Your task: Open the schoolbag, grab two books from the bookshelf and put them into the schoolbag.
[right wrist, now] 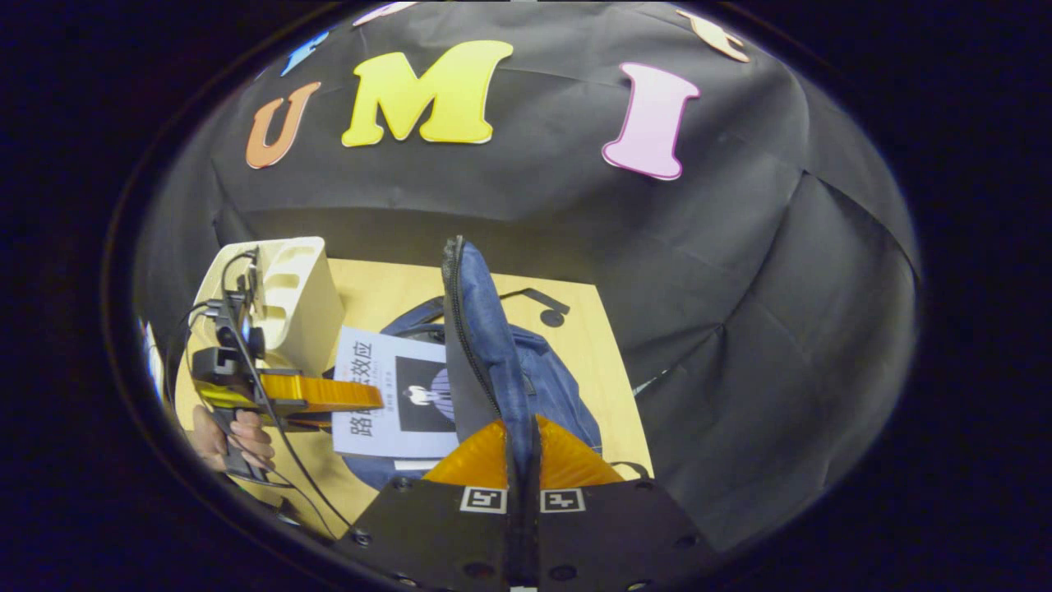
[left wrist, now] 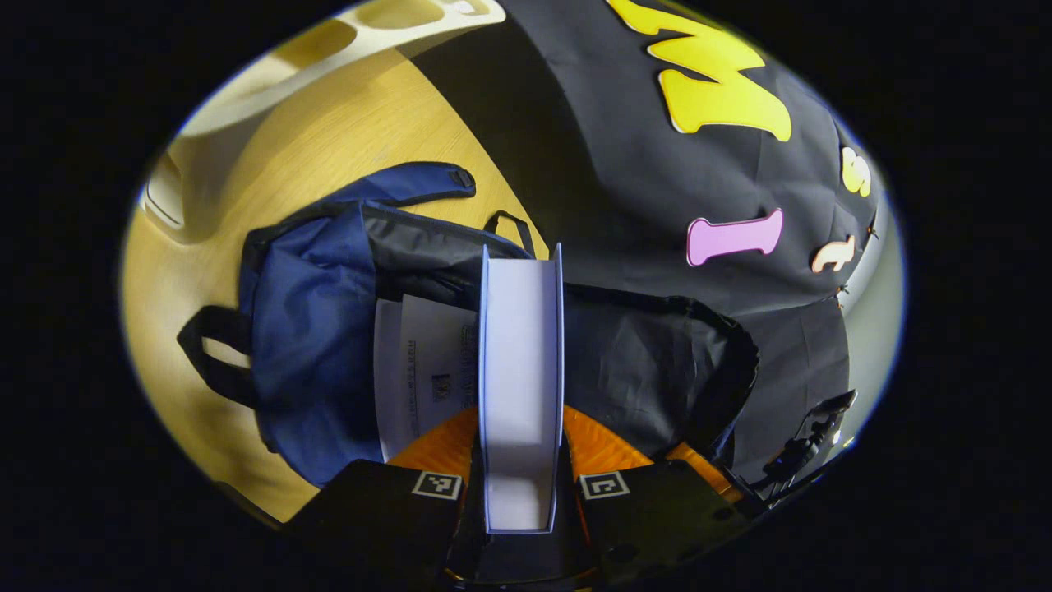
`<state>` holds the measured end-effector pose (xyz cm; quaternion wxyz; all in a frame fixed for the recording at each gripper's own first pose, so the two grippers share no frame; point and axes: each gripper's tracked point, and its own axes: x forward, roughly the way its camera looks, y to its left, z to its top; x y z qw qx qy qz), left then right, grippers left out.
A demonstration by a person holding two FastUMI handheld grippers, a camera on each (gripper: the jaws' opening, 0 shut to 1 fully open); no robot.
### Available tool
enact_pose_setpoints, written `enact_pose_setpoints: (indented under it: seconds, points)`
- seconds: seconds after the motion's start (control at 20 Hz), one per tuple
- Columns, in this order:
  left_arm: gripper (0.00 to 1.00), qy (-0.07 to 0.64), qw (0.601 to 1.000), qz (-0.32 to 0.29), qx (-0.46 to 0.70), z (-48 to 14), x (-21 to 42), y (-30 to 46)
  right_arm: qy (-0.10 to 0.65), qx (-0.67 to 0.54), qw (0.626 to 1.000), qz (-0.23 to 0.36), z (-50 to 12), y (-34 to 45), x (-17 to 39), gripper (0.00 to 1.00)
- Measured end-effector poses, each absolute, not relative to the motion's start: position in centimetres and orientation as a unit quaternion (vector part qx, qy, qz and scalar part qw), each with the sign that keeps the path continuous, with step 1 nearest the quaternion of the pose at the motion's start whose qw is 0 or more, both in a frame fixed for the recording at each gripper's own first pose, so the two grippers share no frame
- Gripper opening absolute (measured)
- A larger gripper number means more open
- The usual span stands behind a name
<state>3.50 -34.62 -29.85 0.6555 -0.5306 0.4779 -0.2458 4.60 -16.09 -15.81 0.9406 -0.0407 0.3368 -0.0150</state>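
Clamped between my left gripper's (left wrist: 521, 460) two fingers is a thick white-paged book with a pale blue cover (left wrist: 521, 370), seen edge-on in the left gripper view; it rises from six o'clock to the centre, and both fingers press on its covers. Behind it lies the navy blue fabric schoolbag (left wrist: 308, 362) on the light wooden tabletop (left wrist: 345, 123), its mouth gaping toward three o'clock with dark lining showing. A second white book with small printed text (left wrist: 419, 370) sits in that opening, just at nine o'clock of the book I hold. One dark strap loop (left wrist: 209, 353) juts from the bag toward nine o'clock. At eleven o'clock, along the table's far part, stands a cream-coloured plastic bookshelf (left wrist: 329, 49).

My right gripper (right wrist: 522, 473) is pinched tight on the bag's blue flap with its zip edge (right wrist: 481, 345), holding it upright from six o'clock to the centre of the right gripper view. Beyond the flap, at about eight o'clock, I see my left gripper (right wrist: 329, 395) farther off, held in a hand (right wrist: 234, 440), its fingers reaching toward a white-covered book with a dark picture panel (right wrist: 394, 403) that lies over the bag's opening. In this view I cannot tell whether this is the book I hold or the one already in the bag. The cream bookshelf (right wrist: 288, 296) stands at nine o'clock on the table (right wrist: 575, 329).
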Motion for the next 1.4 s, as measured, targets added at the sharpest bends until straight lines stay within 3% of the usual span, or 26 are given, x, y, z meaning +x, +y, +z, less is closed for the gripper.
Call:
enact_pose_setpoints:
  seconds: [0.3,0.35,0.4,0.6,0.75,0.8,0.85,0.9,0.95,1.0,1.05,1.15,1.2,1.25,1.4]
  points:
    - [0.38,0.480,0.635,-0.268,-0.543,-31.4,4.4,-37.7,0.336,-0.048,0.941,-0.010,-15.6,-15.6,5.0,0.00]
    - [0.33,0.480,0.631,-0.272,-0.546,-31.7,4.4,-38.1,0.336,-0.049,0.941,-0.010,-15.6,-15.6,5.0,0.00]
    - [0.38,0.480,0.627,-0.272,-0.550,-32.0,4.5,-38.4,0.337,-0.050,0.940,-0.009,-15.6,-15.6,5.0,0.00]
    - [0.41,0.478,0.631,-0.272,-0.548,-32.5,4.9,-38.7,0.337,-0.050,0.940,-0.009,-15.6,-15.4,5.2,0.00]
    - [0.48,0.497,0.635,-0.264,-0.529,-33.5,4.6,-38.8,0.340,-0.049,0.939,-0.008,-15.9,-15.3,5.3,0.00]
    - [0.65,0.509,0.632,-0.263,-0.522,-33.7,4.5,-38.8,0.341,-0.048,0.939,-0.006,-15.9,-15.2,5.3,0.00]
    - [0.54,0.528,0.634,-0.254,-0.505,-34.1,4.1,-38.5,0.341,-0.048,0.939,-0.006,-16.0,-15.1,5.3,0.00]
    - [0.55,0.544,0.639,-0.244,-0.486,-34.8,3.9,-38.3,0.342,-0.047,0.938,-0.005,-16.1,-15.1,5.3,0.00]
    - [0.61,0.560,0.644,-0.234,-0.466,-35.3,3.6,-37.8,0.343,-0.046,0.938,-0.004,-16.1,-15.1,5.3,0.03]
    - [0.77,0.575,0.647,-0.222,-0.448,-35.7,3.3,-37.3,0.343,-0.046,0.938,-0.005,-16.2,-15.0,5.4,0.00]
    - [0.66,0.591,0.652,-0.206,-0.429,-36.1,2.9,-36.6,0.343,-0.045,0.938,-0.004,-16.2,-15.0,5.4,0.00]
    - [0.67,0.616,0.654,-0.181,-0.399,-36.4,2.3,-35.1,0.343,-0.045,0.938,-0.004,-16.4,-14.9,5.4,0.00]
    - [0.80,0.618,0.652,-0.182,-0.400,-35.6,2.1,-35.0,0.343,-0.043,0.938,-0.003,-16.3,-14.7,5.3,0.00]
    - [0.67,0.619,0.655,-0.180,-0.394,-35.0,1.9,-34.2,0.343,-0.042,0.938,-0.003,-16.4,-14.6,5.4,0.00]
    - [0.67,0.614,0.675,-0.175,-0.369,-33.3,1.3,-32.5,0.342,-0.039,0.939,-0.002,-16.5,-14.3,5.4,0.00]
